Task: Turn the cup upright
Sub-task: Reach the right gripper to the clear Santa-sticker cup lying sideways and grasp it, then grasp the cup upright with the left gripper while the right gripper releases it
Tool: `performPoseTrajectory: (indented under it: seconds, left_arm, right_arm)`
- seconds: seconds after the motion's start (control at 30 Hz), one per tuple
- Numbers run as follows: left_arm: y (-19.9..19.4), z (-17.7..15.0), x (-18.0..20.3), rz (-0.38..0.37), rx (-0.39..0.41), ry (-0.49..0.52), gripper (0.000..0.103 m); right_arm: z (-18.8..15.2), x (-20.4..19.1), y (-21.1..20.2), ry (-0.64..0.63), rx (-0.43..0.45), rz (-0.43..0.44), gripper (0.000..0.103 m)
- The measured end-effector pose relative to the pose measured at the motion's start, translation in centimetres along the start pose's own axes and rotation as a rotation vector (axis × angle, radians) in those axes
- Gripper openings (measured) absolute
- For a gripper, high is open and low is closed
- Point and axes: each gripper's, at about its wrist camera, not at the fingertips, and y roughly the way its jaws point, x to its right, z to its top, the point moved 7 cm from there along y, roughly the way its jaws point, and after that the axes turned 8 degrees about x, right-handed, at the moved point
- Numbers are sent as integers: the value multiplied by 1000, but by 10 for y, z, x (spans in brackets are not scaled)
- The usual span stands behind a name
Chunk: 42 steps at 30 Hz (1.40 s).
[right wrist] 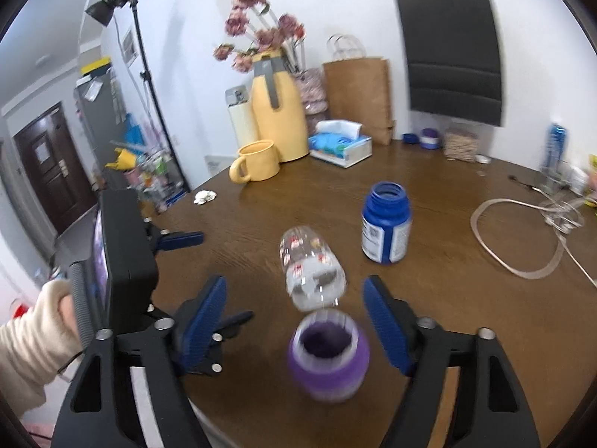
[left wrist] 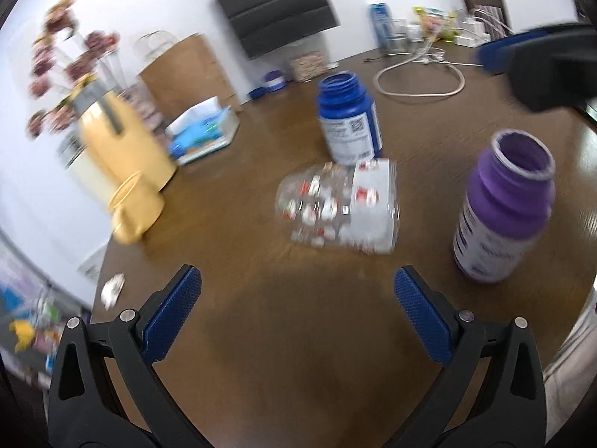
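A clear plastic cup (left wrist: 337, 207) with small red and white prints lies on its side on the brown table (left wrist: 291, 336). It also shows in the right wrist view (right wrist: 311, 267), mouth toward that camera. My left gripper (left wrist: 296, 280) is open and empty, a short way in front of the cup. My right gripper (right wrist: 294, 291) is open and empty, its fingers either side of the purple bottle (right wrist: 328, 354), just short of the cup. The right gripper shows at the top right of the left wrist view (left wrist: 537, 63).
An open blue bottle (left wrist: 349, 119) stands behind the cup and the purple bottle (left wrist: 503, 205) to its right. A yellow mug (right wrist: 257, 160), yellow jug (right wrist: 278, 112), tissue box (right wrist: 341, 145), paper bag (right wrist: 360, 93) and a looped cable (right wrist: 522, 231) lie around the table.
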Motion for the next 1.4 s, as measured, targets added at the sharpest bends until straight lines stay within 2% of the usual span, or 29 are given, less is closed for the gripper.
performPoseTrajectory:
  seconds: [0.13, 0.2, 0.23, 0.3, 0.33, 0.4, 0.43, 0.53, 0.6, 0.73, 0.77, 0.83, 0.93, 0.97, 1.0, 1.07, 1.1, 1.13, 1.37, 1.4]
  left_arm:
    - [18, 6, 7, -40, 54, 195, 101]
    - [32, 7, 8, -95, 55, 247, 83]
    - [36, 10, 10, -108, 53, 255, 80]
    - [46, 13, 13, -168, 49, 274, 69]
    - [48, 14, 15, -185, 51, 282, 66]
    - [50, 18, 19, -214, 77, 315, 66]
    - [49, 19, 21, -233, 79, 330, 66]
    - [44, 28, 30, -343, 77, 338, 66]
    - [42, 34, 36, -415, 74, 347, 66]
    - [53, 40, 37, -431, 46, 347, 69]
    - [57, 41, 34, -437, 27, 324, 72]
    - [69, 48, 24, -447, -48, 192, 74]
    - [81, 48, 15, -507, -187, 17, 76]
    - [89, 46, 12, -505, -252, -63, 76]
    - [94, 41, 12, -501, -313, -108, 76]
    - [100, 34, 12, -501, -372, -164, 75]
    - [100, 32, 11, -492, -376, -177, 71]
    - [100, 30, 10, -481, -370, -181, 62]
    - [83, 36, -13, -393, -257, -269, 59]
    - [76, 38, -21, -378, -232, -306, 59]
  right_arm:
    - [11, 35, 45, 108, -159, 64, 44]
    - [10, 48, 70, 143, -230, 80, 38]
    - [7, 53, 82, 156, -264, 87, 34]
    - [1, 56, 99, 168, -311, 107, 31]
    - [-3, 56, 107, 168, -332, 119, 31]
    - [-1, 59, 115, 129, -327, 103, 31]
    - [2, 58, 116, 113, -326, 123, 30]
    - [3, 50, 120, 96, -344, 205, 31]
    - [3, 44, 121, 57, -344, 223, 31]
    - [7, 53, 114, 43, -308, 176, 31]
    - [8, 57, 108, 56, -292, 176, 31]
    - [8, 66, 99, 73, -262, 151, 31]
    - [5, 81, 87, 116, -241, 132, 31]
    - [4, 84, 87, 123, -238, 125, 31]
    - [2, 88, 85, 131, -235, 113, 31]
    - [0, 94, 81, 148, -229, 97, 31]
    - [-1, 96, 79, 156, -225, 99, 31]
    - [-1, 96, 77, 163, -222, 105, 31]
    - [9, 80, 75, 223, -204, 160, 32]
    - [13, 74, 77, 238, -199, 170, 37]
